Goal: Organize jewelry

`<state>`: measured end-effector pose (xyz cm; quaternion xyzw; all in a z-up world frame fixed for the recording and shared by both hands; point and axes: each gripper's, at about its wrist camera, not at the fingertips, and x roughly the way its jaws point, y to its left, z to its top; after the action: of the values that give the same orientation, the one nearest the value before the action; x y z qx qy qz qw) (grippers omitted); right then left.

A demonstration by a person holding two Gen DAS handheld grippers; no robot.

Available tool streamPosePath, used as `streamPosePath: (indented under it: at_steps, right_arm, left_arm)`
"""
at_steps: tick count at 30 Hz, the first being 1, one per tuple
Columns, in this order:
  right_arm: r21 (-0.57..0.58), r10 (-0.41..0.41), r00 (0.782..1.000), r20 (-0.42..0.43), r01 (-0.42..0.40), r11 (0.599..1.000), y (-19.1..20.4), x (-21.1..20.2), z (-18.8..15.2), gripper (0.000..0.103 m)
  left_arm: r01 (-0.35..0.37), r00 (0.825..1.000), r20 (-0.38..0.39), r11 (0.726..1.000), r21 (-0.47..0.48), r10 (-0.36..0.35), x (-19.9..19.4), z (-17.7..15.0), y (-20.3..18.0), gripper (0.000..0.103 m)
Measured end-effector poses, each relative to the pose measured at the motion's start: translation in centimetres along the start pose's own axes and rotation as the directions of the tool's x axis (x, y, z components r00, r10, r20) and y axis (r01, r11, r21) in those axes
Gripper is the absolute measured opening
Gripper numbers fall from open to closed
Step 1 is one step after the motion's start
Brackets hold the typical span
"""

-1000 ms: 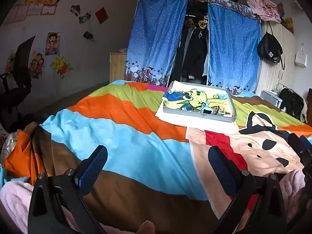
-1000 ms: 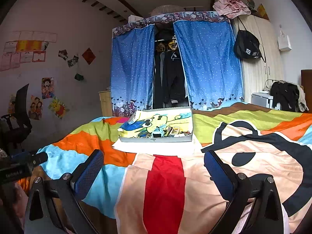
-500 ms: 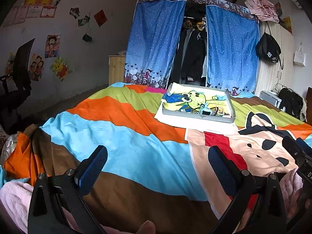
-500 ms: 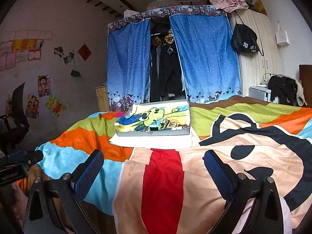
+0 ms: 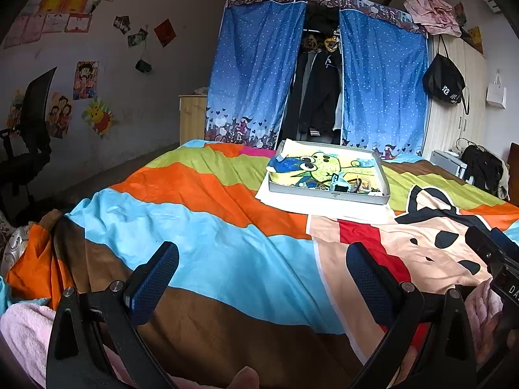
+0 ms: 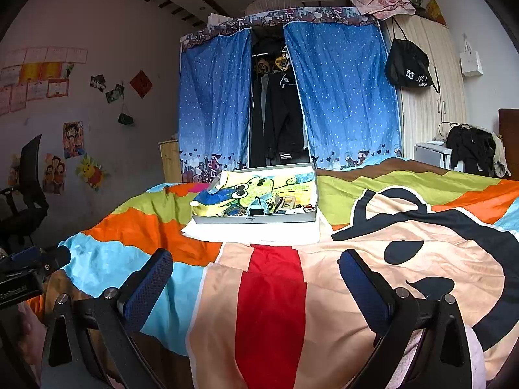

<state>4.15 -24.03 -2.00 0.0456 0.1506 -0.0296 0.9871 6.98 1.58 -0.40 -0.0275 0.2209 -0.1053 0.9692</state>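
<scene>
A shallow grey box [image 5: 327, 192] [image 6: 254, 218] lined with a cartoon picture lies on a white sheet [image 5: 324, 206] [image 6: 256, 231] on the bed, well ahead of both grippers. A small tangle of jewelry [image 5: 345, 185] [image 6: 272, 207] sits in its near right corner. My left gripper [image 5: 262, 259] is open over the blue and brown stripes, with nothing between its fingers. My right gripper [image 6: 256, 267] is open over the red patch of the cover, also holding nothing. In the left wrist view, the right gripper's body [image 5: 493, 256] shows at the right edge.
The bed is covered by a bright striped cartoon bedspread [image 5: 201, 194] [image 6: 421, 227]. Blue dotted curtains [image 5: 256, 74] front a wardrobe behind the bed. An office chair [image 5: 29, 149] stands at the left, and a black bag [image 5: 444, 81] hangs on a cupboard at the right.
Both views have tilted up slightly, so the box sits a little lower in each frame. The right gripper drifted a bit to the left. Both grippers stayed open.
</scene>
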Motion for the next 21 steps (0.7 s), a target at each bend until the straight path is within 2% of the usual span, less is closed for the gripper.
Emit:
streamPosePath:
  at_steps: [21]
  right_arm:
    - [-0.001, 0.001, 1.000, -0.002, -0.001, 1.000, -0.01, 0.06, -0.01, 0.103]
  left_arm:
    - [0.002, 1.000, 0.003, 1.000, 0.009, -0.002, 0.07, -0.07, -0.05, 0.101]
